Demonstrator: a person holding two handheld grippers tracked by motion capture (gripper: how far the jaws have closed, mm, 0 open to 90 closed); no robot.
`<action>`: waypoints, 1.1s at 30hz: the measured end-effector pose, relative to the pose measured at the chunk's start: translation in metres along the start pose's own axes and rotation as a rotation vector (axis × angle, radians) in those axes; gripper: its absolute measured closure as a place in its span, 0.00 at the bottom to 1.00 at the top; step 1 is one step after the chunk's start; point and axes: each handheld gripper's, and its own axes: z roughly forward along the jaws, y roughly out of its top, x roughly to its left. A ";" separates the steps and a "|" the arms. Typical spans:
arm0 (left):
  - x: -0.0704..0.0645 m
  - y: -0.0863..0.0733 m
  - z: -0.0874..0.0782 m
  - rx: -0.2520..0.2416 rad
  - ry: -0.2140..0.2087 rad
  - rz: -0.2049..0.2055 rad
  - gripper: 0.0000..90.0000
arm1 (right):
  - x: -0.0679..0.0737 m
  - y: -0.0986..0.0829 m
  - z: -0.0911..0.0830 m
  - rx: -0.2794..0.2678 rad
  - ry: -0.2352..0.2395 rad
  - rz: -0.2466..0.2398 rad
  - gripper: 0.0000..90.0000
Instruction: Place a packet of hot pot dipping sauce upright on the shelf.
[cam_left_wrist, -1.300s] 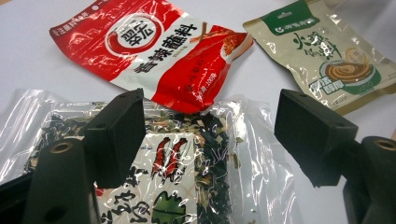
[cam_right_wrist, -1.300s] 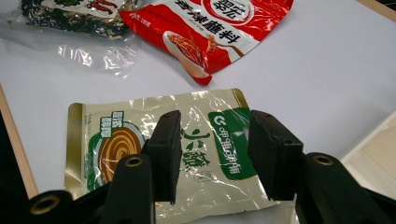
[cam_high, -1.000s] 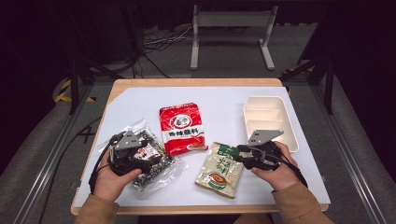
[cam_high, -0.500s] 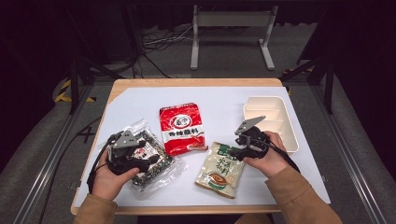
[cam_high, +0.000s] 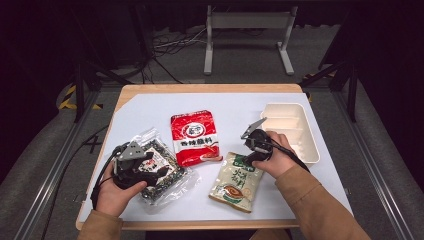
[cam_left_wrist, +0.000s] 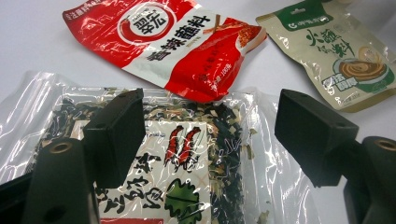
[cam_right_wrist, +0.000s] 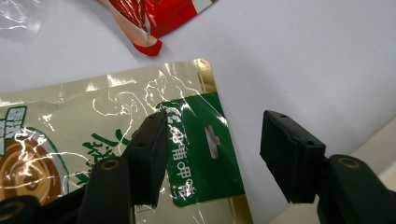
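Three pouches around the red pouch (cam_high: 195, 138): it, clear pouch (cam_high: 159, 170) left, tan pouch (cam_high: 235, 182) right. One tray (cam_high: 300, 142). I see left claw (cam_left_wrist: 210, 135) and right claw (cam_right_wrist: 212, 154) released.

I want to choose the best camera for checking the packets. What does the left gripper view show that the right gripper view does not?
The left gripper view has the clear packet of dark dried bits lying under its open tongs, and the whole printed face of the red packet. The right gripper view has the hang-hole in the green top of the beige packet, between its own open tongs, and a white tray edge. Both show the beige packet and the white table.
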 end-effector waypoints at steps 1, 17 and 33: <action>0.000 0.000 0.000 -0.001 0.001 0.005 0.28 | -0.002 0.000 0.003 0.021 0.005 0.010 0.46; 0.001 -0.001 0.002 -0.003 -0.004 0.007 0.26 | -0.010 0.004 0.033 0.167 0.057 0.157 0.38; 0.001 -0.001 0.003 0.001 -0.005 0.004 0.25 | -0.011 0.008 0.033 0.197 0.130 0.214 0.43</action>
